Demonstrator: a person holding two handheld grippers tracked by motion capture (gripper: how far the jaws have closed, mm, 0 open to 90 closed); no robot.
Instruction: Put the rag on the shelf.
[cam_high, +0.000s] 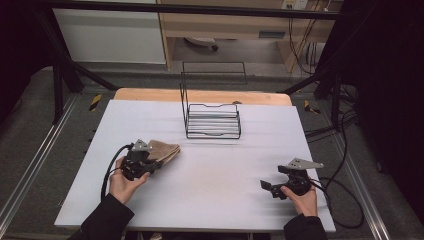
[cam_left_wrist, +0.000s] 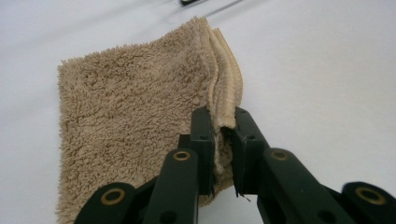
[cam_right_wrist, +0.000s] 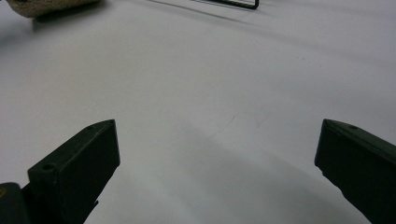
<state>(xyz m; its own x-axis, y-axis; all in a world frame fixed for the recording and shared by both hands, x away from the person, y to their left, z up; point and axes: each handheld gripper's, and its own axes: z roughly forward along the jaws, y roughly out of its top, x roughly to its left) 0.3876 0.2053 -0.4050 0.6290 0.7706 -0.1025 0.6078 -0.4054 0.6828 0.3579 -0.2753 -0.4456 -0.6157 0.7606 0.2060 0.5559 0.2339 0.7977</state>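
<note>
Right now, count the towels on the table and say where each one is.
1. The towel, folded, lies at the table's left side, its edge pinched in the left gripper. None seems hidden.

We see a black wire rack (cam_high: 212, 120) standing at the far middle of the white table (cam_high: 210, 175), with grey floor (cam_high: 30, 145) around it.

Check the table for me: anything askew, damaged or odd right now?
Nothing stands out. The folded tan towel lies flat, its edge pinched in the left gripper. The wire rack stands upright at the far side. The right gripper is open over bare table.
</note>
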